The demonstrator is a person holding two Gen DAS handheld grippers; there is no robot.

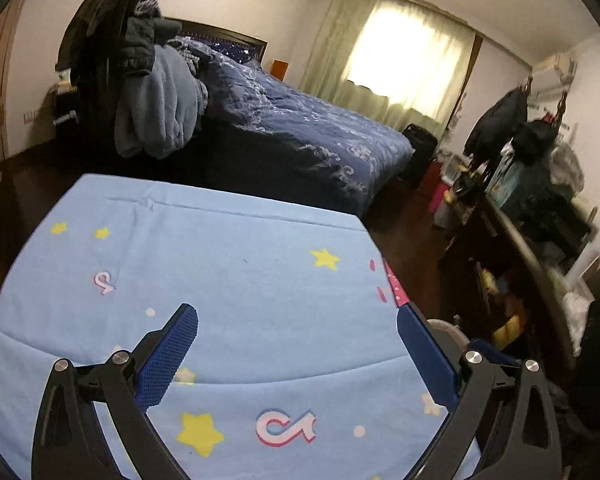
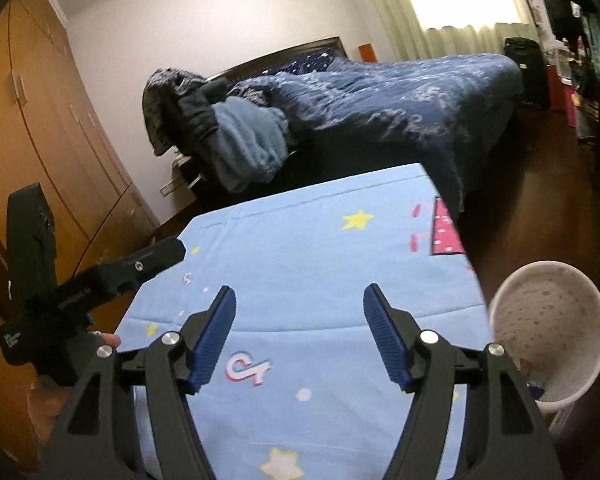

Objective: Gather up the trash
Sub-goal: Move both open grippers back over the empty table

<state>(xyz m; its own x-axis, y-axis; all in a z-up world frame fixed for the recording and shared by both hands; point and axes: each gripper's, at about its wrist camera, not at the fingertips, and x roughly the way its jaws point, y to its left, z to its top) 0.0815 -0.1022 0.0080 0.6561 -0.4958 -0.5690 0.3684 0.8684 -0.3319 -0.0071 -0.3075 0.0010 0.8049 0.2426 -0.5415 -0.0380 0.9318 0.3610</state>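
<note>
My left gripper [image 1: 296, 314] hangs wide open over a table covered by a light blue cloth [image 1: 228, 256] printed with yellow stars; nothing lies between its blue pads. In the right wrist view my right gripper [image 2: 300, 291] is open too, above the same cloth [image 2: 312, 248], with nothing between its fingers. A white waste bin [image 2: 548, 332] with a speckled inside stands on the floor just right of the table, close to the right finger. Blurred bits lie at its bottom. Its rim [image 1: 444, 326] peeks out behind the left gripper's right finger. No loose trash shows on the cloth.
A bed with a dark blue quilt [image 1: 300, 120] stands beyond the table, clothes [image 1: 156, 96] heaped at its head. A cluttered dark desk [image 1: 520, 232] runs along the right. Wooden wardrobes [image 2: 40, 140] line the left wall. A hand [image 2: 108, 338] holds the left tool.
</note>
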